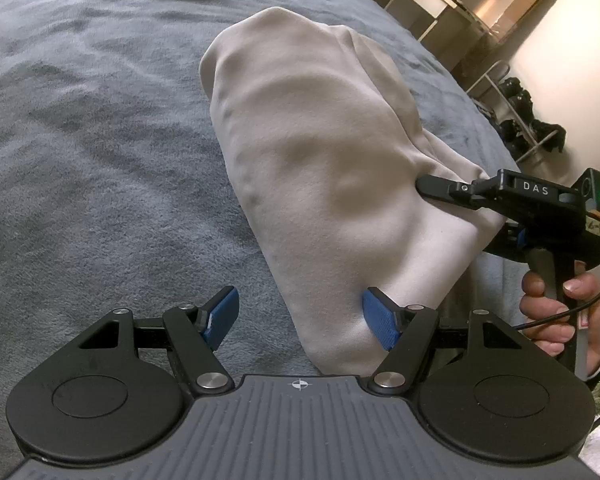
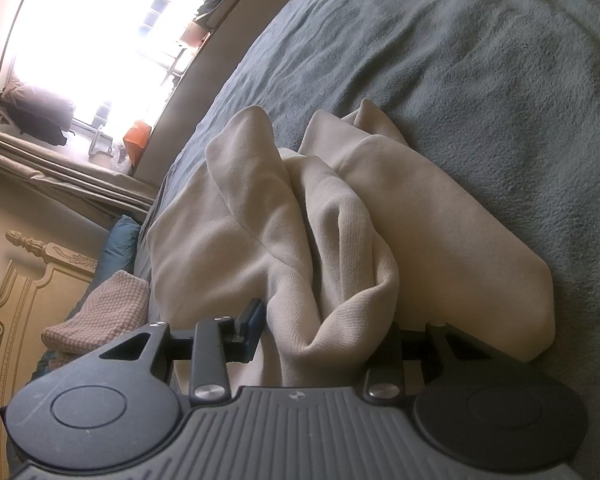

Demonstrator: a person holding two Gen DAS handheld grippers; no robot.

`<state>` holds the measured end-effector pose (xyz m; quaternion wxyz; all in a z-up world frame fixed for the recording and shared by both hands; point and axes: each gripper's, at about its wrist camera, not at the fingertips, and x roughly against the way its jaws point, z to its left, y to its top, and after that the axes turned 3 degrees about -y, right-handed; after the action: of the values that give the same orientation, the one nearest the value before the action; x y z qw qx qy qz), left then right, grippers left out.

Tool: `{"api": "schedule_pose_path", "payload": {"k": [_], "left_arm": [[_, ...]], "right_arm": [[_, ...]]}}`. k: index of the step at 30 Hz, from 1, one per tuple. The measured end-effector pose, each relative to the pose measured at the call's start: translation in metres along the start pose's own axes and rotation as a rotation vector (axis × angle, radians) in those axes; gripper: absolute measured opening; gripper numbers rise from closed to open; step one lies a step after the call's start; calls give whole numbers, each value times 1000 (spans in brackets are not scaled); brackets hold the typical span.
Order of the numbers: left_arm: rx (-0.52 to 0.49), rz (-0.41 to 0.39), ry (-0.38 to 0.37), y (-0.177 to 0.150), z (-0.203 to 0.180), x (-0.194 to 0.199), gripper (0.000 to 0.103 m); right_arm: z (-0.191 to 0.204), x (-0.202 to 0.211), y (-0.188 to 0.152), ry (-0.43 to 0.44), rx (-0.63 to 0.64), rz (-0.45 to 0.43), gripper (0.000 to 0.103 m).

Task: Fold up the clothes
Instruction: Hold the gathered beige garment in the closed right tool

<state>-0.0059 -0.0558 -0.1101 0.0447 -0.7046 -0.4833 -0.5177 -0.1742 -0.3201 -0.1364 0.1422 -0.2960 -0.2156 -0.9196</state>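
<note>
On grey fleece bedspread (image 1: 100,120), cream soft knit garment (image 1: 320,152) lies bunched; limp, light, grab at hem edges. Left gripper (image 1: 300,320) open astride corner; right gripper (image 2: 324,332) clamps bunched fabric.

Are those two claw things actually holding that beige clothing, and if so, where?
The right gripper has a bunched fold of the beige garment between its fingers, near its edge. The left gripper stands open; one pad touches the cloth, gripping nothing.

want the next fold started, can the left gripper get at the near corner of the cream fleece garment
Probably yes: the left gripper stands open with the cream fleece garment corner already between its blue pads, nothing in the way.
</note>
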Motion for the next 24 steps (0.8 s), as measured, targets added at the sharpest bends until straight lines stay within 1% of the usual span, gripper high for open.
{"api": "schedule_pose_path", "payload": {"k": [17, 20, 24], "left_arm": [[6, 9, -15, 2, 2, -2, 69], [5, 19, -17, 4, 2, -3, 69], [-16, 32, -2, 6, -2, -3, 69]], "right_arm": [[2, 0, -1, -7, 20, -6, 39], [7, -1, -2, -25, 64, -6, 36], [15, 0, -3, -25, 113, -12, 25]]}}
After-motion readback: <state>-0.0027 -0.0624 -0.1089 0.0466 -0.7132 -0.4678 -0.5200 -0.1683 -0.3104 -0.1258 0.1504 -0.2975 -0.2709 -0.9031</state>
